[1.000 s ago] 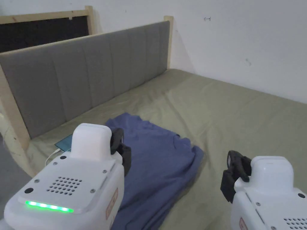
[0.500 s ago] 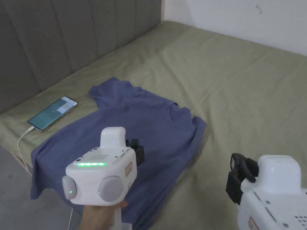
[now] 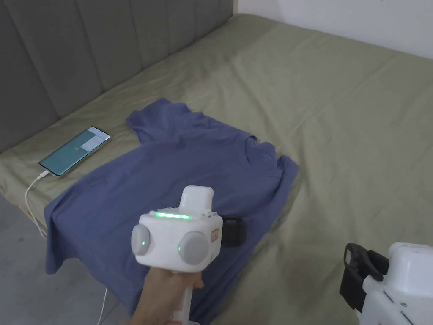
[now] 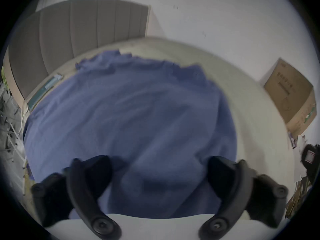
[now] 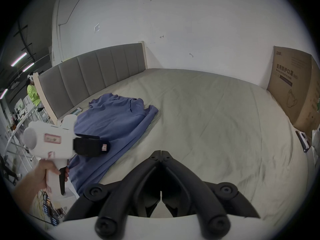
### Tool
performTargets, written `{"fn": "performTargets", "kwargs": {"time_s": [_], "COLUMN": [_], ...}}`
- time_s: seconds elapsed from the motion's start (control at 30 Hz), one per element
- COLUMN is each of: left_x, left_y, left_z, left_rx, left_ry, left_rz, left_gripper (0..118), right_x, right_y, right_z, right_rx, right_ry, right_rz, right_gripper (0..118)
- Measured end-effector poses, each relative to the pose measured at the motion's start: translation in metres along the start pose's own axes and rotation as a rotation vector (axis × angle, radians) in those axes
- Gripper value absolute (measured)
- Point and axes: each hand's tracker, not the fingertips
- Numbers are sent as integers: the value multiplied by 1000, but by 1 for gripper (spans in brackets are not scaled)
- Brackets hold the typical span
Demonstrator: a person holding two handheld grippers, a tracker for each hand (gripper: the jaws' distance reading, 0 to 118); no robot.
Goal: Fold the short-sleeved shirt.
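Lying spread on the olive-green bed sheet (image 3: 338, 106), the blue short-sleeved shirt (image 3: 169, 177) sits near the bed's near-left corner, its hem hanging over the edge and its collar pointing toward the middle of the mattress. One sleeve reaches toward the grey padded headboard (image 3: 84, 55); the other is bunched under at the collar side. A phone (image 3: 74, 150) with a white cable lies on the sheet just beside the shirt, between it and the headboard.

The left gripper (image 3: 234, 230), held by a hand (image 3: 163, 292) on its handle, hovers above the lower part of the shirt; in the left gripper view its jaws stand wide apart with blue cloth below them, and whether they touch it cannot be told. The right gripper (image 5: 161, 154) is held off to the right over bare sheet, well apart from the shirt, its jaws closed together with nothing between them. A cardboard box (image 5: 292, 86) stands against the wall past the far side of the bed
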Motion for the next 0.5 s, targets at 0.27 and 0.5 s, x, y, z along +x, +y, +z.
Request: {"fn": "performTargets", "kwargs": {"time_s": [0.27, 0.5], "left_x": [0, -21], "left_y": [5, 18], "left_z": [-2, -1], "left_rx": [17, -6], "left_ry": [96, 97], "left_rz": [8, 117], "left_gripper": [58, 9], "right_x": [5, 17], "right_y": [-4, -11], "right_z": [-4, 4], "right_rx": [-36, -51], "right_ry": [27, 0], "right_rz": [-32, -61], "right_gripper": [0, 0]}}
